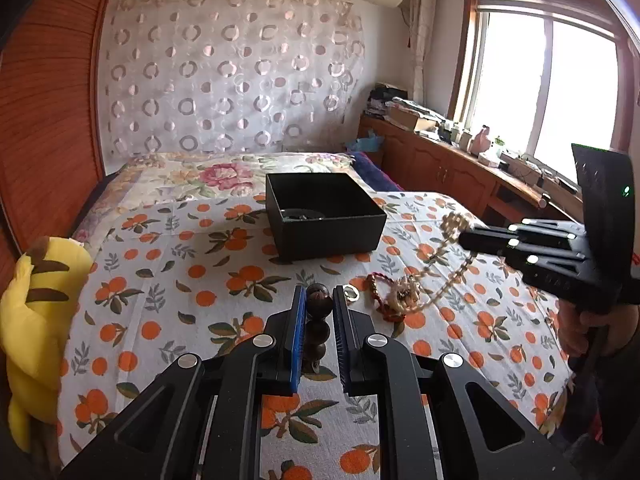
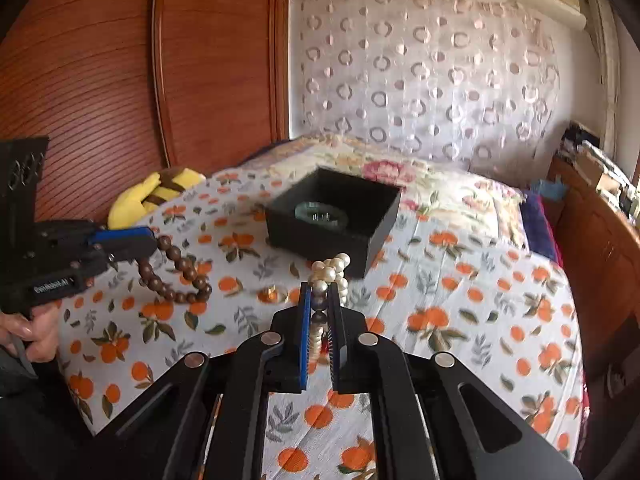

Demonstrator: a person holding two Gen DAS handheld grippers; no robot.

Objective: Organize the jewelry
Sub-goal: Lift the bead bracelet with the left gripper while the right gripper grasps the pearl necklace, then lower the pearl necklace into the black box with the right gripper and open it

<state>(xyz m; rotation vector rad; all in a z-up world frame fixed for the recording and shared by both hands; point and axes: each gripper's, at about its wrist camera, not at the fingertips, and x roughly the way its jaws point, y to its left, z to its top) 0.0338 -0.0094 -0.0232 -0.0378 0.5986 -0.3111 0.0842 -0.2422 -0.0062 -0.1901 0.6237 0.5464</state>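
**Beads in my left tongs, pearls in my right**

My left gripper (image 1: 319, 300) is clenched on the brown bead bracelet (image 1: 319, 312); the dark wooden beads sit stacked between the blue-edged fingers, and from the right wrist camera the rest of the strand (image 2: 176, 270) droops in a loop from the tip down toward the bedspread (image 2: 460, 280). My right gripper (image 2: 320, 296) is clamped on the pearl necklace (image 2: 330, 270), with a knot of pearls bunched just above the fingertips. From the left wrist camera that same necklace (image 1: 440, 268) trails from the right tongs at 3 o'clock down to the cloth.

The black box (image 1: 324, 216) stands open on the orange-print bedspread at 12 o'clock from both tongs, and a pale green bangle (image 2: 322, 212) lies flat on its floor. Just at 1 o'clock from my left fingertips a small gold ring (image 1: 351, 293) lies on the cloth, and beside it at 2 o'clock a red cord bracelet (image 1: 378, 296) lies tangled with a small ornament where the pearl strand ends. A yellow plush toy (image 1: 36, 320) lies at 9 o'clock along the bed's edge, against the wooden wardrobe (image 1: 48, 120).
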